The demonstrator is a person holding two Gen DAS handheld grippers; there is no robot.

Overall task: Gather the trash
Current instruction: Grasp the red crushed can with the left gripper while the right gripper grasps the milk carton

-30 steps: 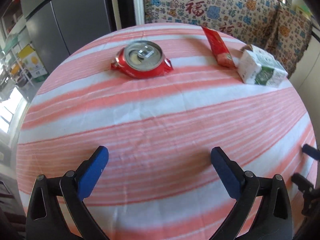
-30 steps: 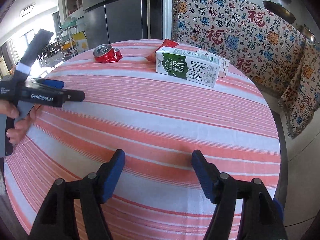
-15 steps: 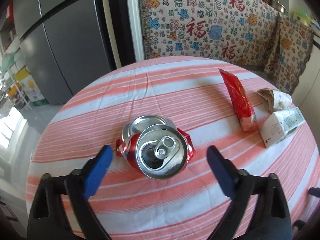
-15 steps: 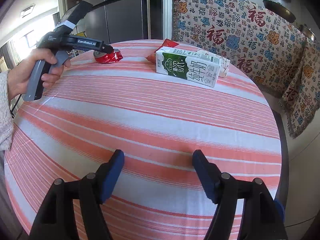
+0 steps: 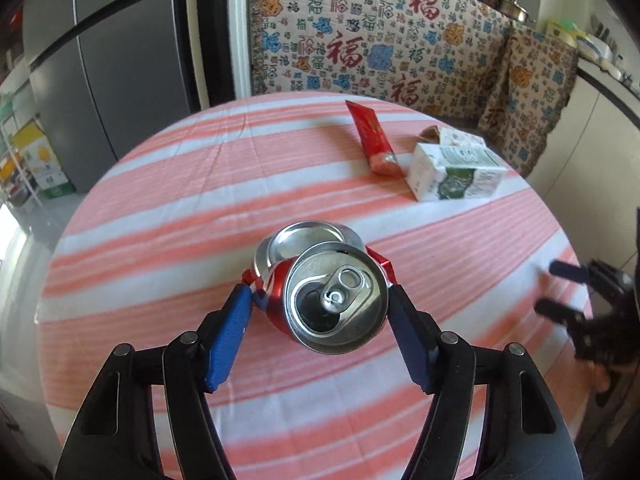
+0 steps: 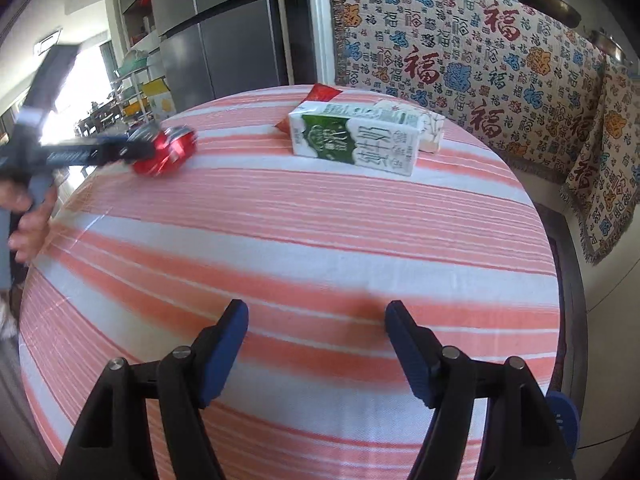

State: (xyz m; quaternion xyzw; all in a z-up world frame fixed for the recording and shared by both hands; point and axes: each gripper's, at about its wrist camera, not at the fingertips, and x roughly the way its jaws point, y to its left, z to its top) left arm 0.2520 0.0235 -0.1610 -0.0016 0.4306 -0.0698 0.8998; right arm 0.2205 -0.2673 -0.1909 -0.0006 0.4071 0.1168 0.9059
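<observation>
Crushed can [image 5: 334, 294] between the just-closing left claw [image 5: 320, 312] pads, gripped on both sides.

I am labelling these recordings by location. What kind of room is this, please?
Most likely a home kitchen or dining area. A tall steel refrigerator stands behind the round table with its striped cloth, and pans sit on a counter draped in patterned fabric.

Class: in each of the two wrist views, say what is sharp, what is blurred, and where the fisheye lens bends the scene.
Left wrist view: crushed can sharp, striped tablecloth smeared, fridge edges bowed. Right wrist view: left gripper and can motion-blurred, milk carton fairly sharp, table rim curved, window glare at left.
</observation>
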